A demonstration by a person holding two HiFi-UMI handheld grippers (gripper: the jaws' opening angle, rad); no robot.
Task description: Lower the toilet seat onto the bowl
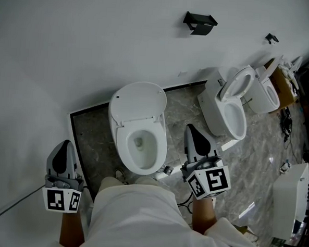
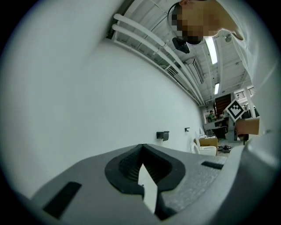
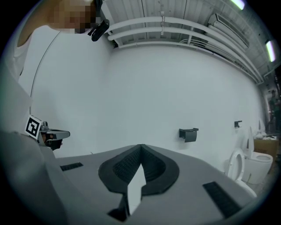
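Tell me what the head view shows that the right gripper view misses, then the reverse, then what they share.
Only the head view: the near toilet with its lid raised against the wall, and the marble floor around it.

Only the right gripper view: the ceiling pipes overhead.

Both: the white wall, the black wall holder, the second toilet further right, the left gripper, and the right gripper, jaws together with nothing between them.

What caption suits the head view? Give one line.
Left gripper and right gripper, jaws shut, flank an open toilet on the marble floor.
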